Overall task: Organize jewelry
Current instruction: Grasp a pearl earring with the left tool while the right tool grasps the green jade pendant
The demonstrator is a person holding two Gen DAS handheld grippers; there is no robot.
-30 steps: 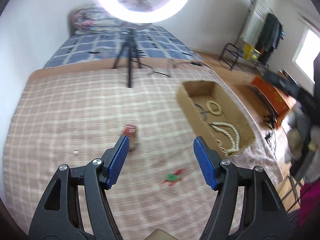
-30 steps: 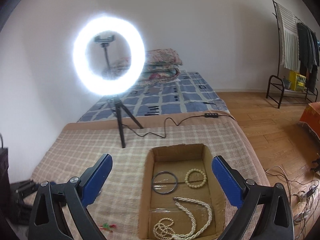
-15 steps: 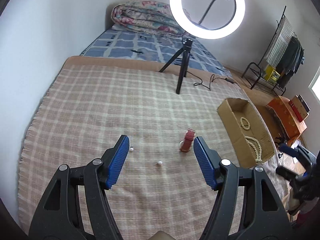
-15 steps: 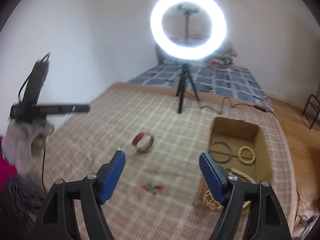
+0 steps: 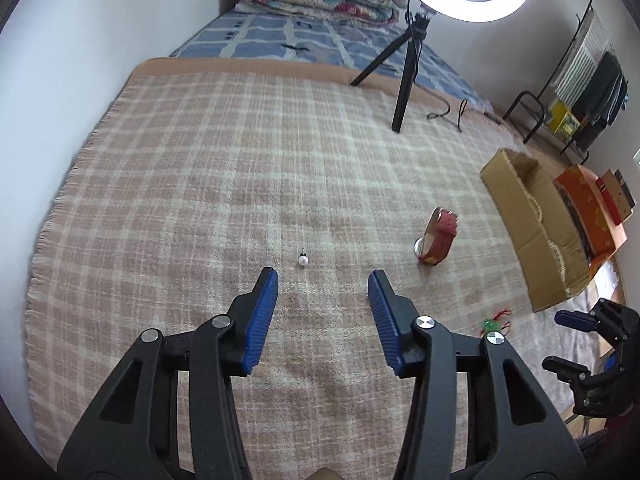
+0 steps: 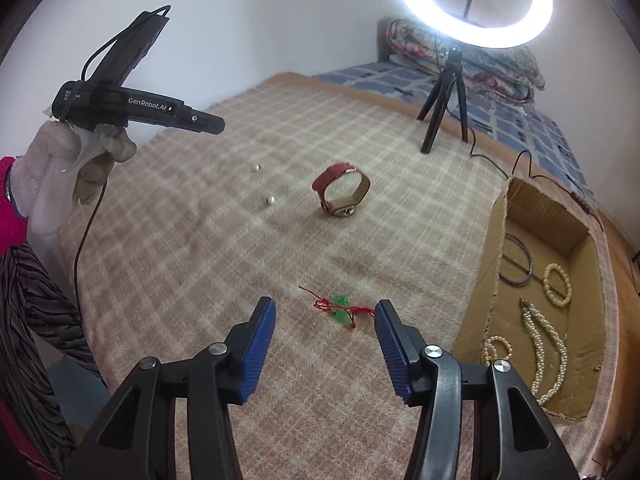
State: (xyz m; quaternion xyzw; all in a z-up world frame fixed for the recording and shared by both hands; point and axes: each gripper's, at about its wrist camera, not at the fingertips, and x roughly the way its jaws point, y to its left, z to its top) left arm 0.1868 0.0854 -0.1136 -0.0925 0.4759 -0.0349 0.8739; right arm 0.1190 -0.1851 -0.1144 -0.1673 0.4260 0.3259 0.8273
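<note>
A small pearl earring (image 5: 303,259) lies on the checked blanket just beyond the tips of my left gripper (image 5: 323,280). Its jaws are closing with nothing between them. To the right a red-strap watch (image 5: 437,236) stands on edge. A green charm on red string (image 6: 340,306) lies level with the tips of my right gripper (image 6: 326,306), between them but untouched. Those jaws are closing too. Two pearl earrings (image 6: 271,200) lie left of the watch (image 6: 342,192). The cardboard box (image 6: 484,280) at the right holds pearl necklaces, a pearl bracelet and a dark bangle.
A ring light on a black tripod (image 5: 408,80) stands at the blanket's far edge, its cable trailing right. A gloved hand (image 6: 80,168) holds the left gripper (image 6: 218,124) above the blanket's left side. Folded quilts lie on the bed behind. An orange box (image 5: 588,208) sits beyond the cardboard box (image 5: 516,200).
My left gripper swung left from the charm and watch to the pearl earring, and sank. My right gripper swung left from above the box and dropped to the green charm. Both pairs of jaws narrowed.
</note>
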